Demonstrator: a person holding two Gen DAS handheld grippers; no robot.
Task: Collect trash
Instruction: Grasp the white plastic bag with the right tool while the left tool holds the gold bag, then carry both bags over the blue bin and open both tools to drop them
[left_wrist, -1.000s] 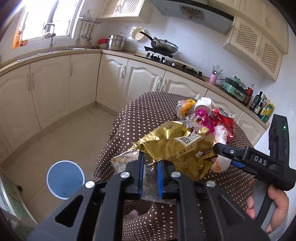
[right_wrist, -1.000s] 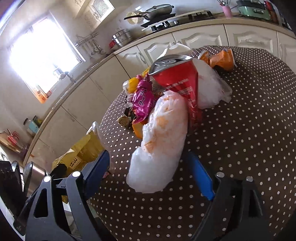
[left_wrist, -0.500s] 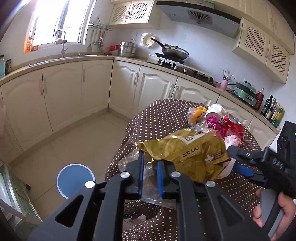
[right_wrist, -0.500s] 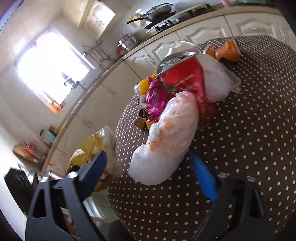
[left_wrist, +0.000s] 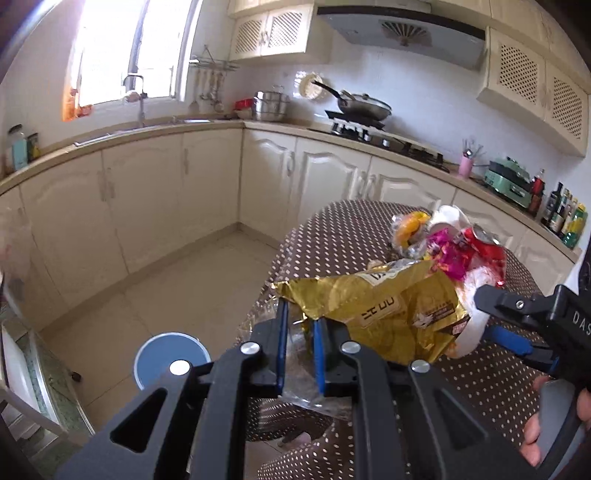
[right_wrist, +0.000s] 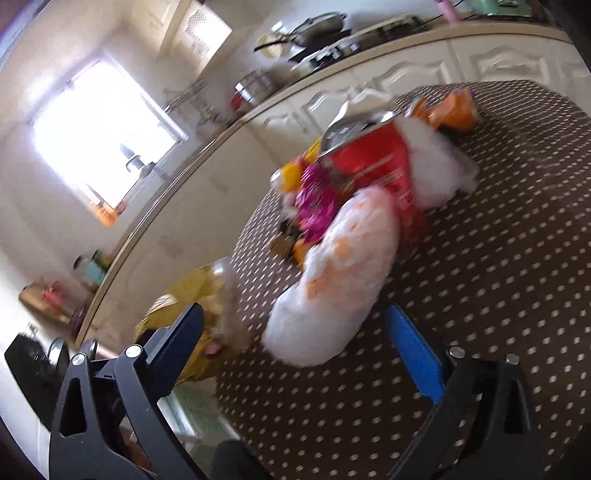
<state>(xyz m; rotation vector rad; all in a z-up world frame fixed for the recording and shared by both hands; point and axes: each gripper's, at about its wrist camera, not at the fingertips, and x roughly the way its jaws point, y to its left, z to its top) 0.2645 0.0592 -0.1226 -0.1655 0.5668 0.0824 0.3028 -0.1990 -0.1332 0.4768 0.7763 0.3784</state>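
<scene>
Two fingers of the left gripper (left_wrist: 299, 345) pinch the gold bag (left_wrist: 388, 310), above a blue bin (left_wrist: 168, 356). The right gripper (right_wrist: 295, 332) has just been opening wide; the white bag (right_wrist: 340, 280) lies between its fingers, unheld, on the table (right_wrist: 498, 258).

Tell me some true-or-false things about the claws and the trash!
1. The left claw is shut on the gold bag. True.
2. The right claw is shut. False: it is open, its jaws have just been opening, with the white bag lying between them.
3. The red can sits in the blue bin. False: it is on the table.
4. The bin stands on the floor. True.
</scene>
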